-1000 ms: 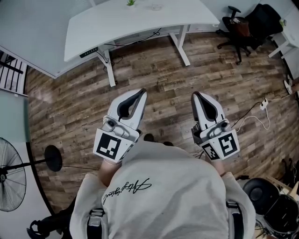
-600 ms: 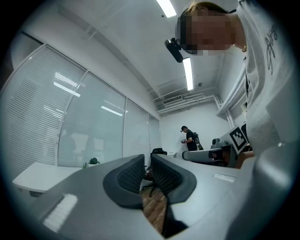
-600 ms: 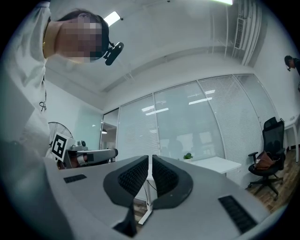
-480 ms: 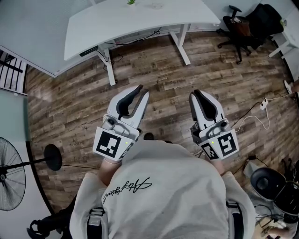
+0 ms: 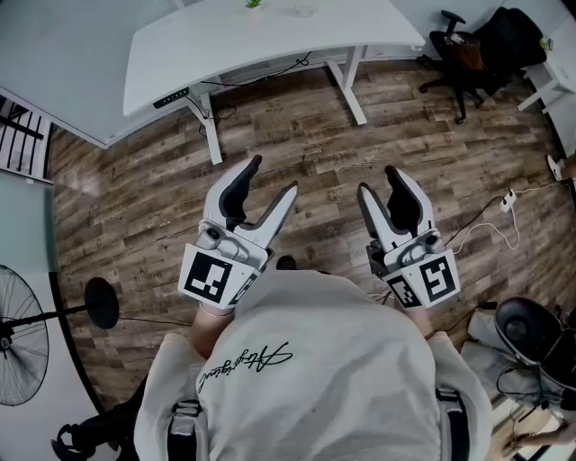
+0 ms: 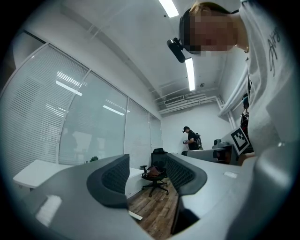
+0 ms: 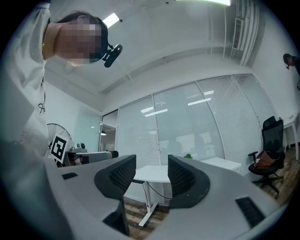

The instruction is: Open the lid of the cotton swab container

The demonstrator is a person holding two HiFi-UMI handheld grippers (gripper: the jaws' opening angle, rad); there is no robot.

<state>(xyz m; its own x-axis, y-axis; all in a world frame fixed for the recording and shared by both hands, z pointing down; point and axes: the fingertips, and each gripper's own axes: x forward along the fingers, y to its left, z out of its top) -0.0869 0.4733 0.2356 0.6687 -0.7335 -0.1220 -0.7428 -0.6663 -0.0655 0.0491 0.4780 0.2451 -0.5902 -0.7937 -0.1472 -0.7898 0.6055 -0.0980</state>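
Observation:
No cotton swab container shows in any view. In the head view both grippers are held side by side in front of the person's chest, above a wooden floor. My left gripper (image 5: 273,176) is open; its jaws have just been opening and nothing is between them. My right gripper (image 5: 378,180) is also open after its jaws have just been opening, and it holds nothing. Between the pads, the left gripper view (image 6: 146,171) shows only a far office chair (image 6: 153,171), and the right gripper view (image 7: 151,173) only a white desk (image 7: 154,173).
A white desk (image 5: 270,45) stands ahead, with a small plant (image 5: 252,4) at its far edge. An office chair (image 5: 463,54) is at the upper right, a fan (image 5: 18,347) at the left, cables (image 5: 504,212) on the floor to the right. Another person (image 6: 191,138) stands far off.
Both grippers' jaws went from shut to open, with nothing in them. The hands kept their place. A black round object at the lower right edge shifted.

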